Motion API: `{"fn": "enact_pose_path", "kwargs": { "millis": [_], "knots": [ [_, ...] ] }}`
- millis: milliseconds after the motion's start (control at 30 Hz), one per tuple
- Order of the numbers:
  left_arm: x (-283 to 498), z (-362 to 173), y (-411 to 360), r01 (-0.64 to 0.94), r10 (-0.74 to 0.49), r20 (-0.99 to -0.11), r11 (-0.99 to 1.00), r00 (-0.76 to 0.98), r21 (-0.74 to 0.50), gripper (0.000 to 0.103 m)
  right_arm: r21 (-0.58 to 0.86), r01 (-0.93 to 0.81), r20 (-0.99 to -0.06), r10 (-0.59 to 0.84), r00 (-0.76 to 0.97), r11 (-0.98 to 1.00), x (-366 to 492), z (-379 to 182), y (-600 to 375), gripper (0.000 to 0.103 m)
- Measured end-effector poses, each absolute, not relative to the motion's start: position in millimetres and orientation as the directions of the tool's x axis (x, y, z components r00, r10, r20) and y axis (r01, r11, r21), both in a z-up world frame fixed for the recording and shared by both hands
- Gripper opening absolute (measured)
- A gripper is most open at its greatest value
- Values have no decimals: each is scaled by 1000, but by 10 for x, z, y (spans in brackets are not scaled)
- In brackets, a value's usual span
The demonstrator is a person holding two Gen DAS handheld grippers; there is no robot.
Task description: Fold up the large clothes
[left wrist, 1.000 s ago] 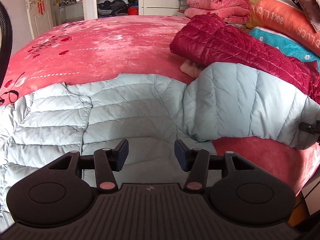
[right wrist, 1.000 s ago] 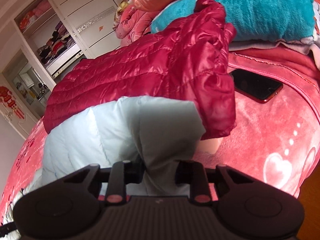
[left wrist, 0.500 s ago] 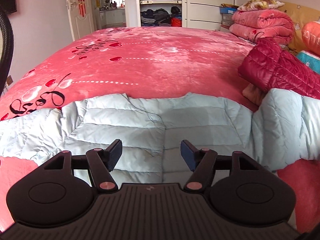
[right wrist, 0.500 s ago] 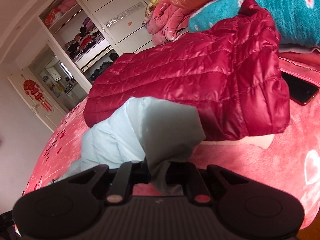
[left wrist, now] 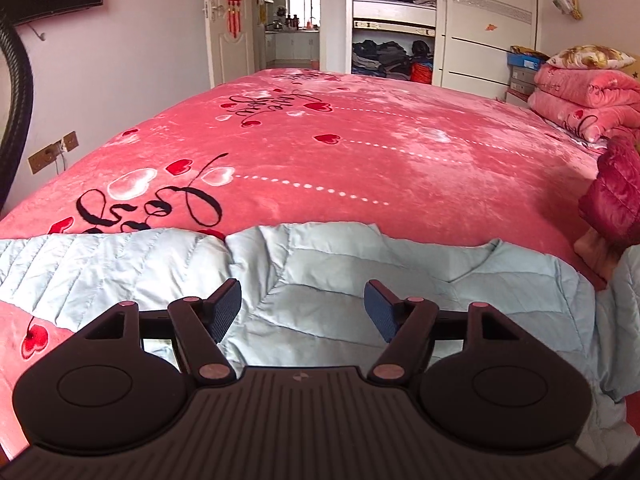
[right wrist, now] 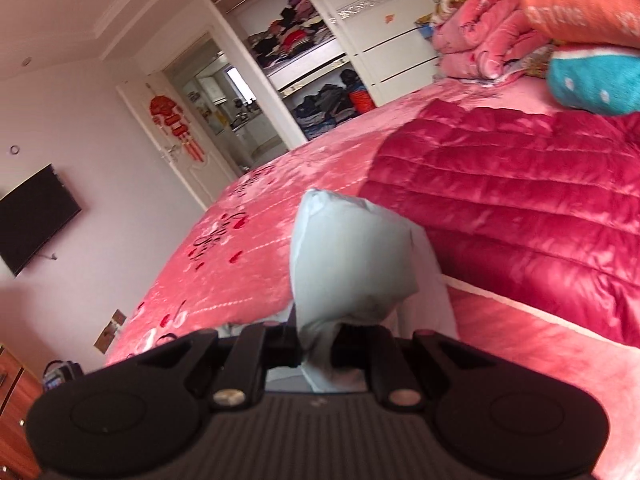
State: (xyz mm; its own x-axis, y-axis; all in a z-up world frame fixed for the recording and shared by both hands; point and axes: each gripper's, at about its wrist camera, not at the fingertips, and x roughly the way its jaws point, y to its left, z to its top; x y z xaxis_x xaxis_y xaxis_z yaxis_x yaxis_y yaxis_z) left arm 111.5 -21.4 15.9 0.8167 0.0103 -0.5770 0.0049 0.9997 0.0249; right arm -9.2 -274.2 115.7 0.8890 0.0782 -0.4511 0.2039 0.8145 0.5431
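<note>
A pale blue quilted down jacket [left wrist: 340, 280] lies spread across the near part of the pink bed [left wrist: 360, 152]. My left gripper [left wrist: 302, 310] is open and empty, hovering just above the jacket's body. My right gripper [right wrist: 318, 350] is shut on a bunched end of the same pale blue jacket [right wrist: 348, 264] and holds it lifted above the bed. Whether that end is a sleeve or a hem corner is not clear.
A dark red down jacket [right wrist: 520, 208] lies on the bed to the right, its edge showing in the left wrist view [left wrist: 616, 188]. Folded pink quilts [left wrist: 584, 96], an orange pillow [right wrist: 580, 8] and a teal pillow [right wrist: 592, 80] are stacked at the headboard. A wardrobe [left wrist: 400, 20] stands beyond.
My left gripper has swung left along the jacket and opened wider. My right gripper has lifted the held jacket end and carried it left, away from the red jacket and the phone.
</note>
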Motion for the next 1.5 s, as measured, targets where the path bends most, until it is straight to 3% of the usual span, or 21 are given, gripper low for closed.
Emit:
{"fn": "enact_pose_path", "kwargs": {
  "millis": [333,633,1067,1167,1400,1500],
  "knots": [
    [1266,163,367,-152,114,-583,988,804,-18,87,530,-72,-415,333,847,845,893,1491,-1863,8],
    [1277,143,911,-287,200,-602,957,773,-51,88,516,-236,-509,517,688,823,1789,1216,-917,8],
    [1264,90,1343,-405,247,-650,909,719,-102,91,523,-193,-664,539,518,830,2416,425,-151,10],
    [1229,82,1406,-417,251,-659,903,709,-104,91,540,-165,-679,543,494,825,2509,264,-92,14],
    [1226,88,1487,-436,262,-664,893,700,-108,95,562,-156,-679,561,473,812,2551,139,-5,47],
    [1275,74,1511,-438,263,-666,893,698,-107,97,560,-185,-666,571,480,808,2521,204,32,54]
  ]
}}
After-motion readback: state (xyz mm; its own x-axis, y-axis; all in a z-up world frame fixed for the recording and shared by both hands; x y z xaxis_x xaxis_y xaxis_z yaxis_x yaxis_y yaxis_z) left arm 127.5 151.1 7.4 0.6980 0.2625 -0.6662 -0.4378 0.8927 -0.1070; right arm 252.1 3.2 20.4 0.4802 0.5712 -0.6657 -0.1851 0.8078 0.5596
